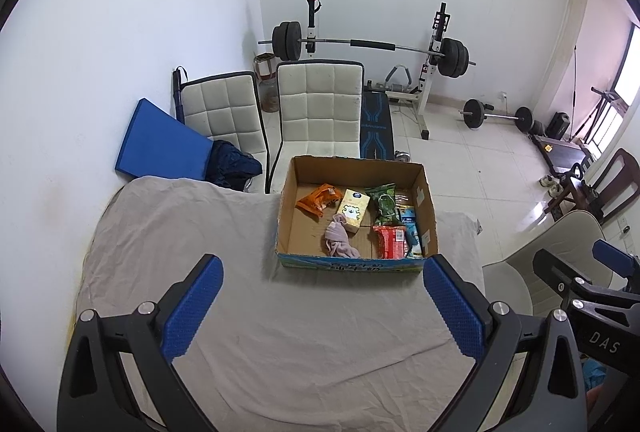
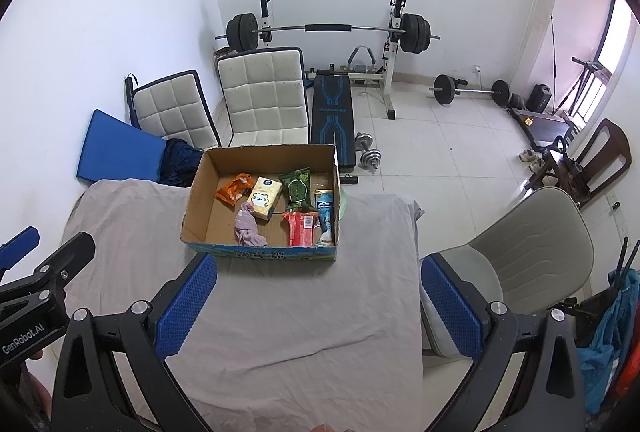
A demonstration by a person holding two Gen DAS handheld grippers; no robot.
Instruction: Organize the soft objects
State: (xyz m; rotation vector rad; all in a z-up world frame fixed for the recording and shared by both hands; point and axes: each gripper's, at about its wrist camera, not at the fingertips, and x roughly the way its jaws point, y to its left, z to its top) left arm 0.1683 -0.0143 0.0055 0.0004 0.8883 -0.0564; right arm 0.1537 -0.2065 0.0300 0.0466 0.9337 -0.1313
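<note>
An open cardboard box point(image 1: 428, 208) point(image 2: 196, 188) stands at the far side of a table draped in grey cloth point(image 1: 224, 272) point(image 2: 304, 312). Inside lie a pink cloth point(image 1: 338, 240) point(image 2: 248, 226), an orange packet point(image 1: 318, 198) point(image 2: 236, 188), a cream tissue pack point(image 1: 352, 210) point(image 2: 264, 198), a green packet point(image 1: 384, 202) point(image 2: 298, 188), a red packet point(image 1: 390, 240) point(image 2: 302, 228) and a blue-white pouch point(image 1: 412, 232) point(image 2: 326, 218). My left gripper point(image 1: 324, 308) is open and empty, above the cloth short of the box. My right gripper point(image 2: 318, 306) is open and empty, near the table's right edge.
Two white padded chairs point(image 1: 316, 108) point(image 2: 264, 96) stand behind the table, with a blue mat point(image 1: 160, 144) against the wall. A grey chair point(image 2: 520, 244) is right of the table. A barbell rack point(image 1: 368, 46), bench and dumbbells point(image 2: 368, 152) are on the tiled floor.
</note>
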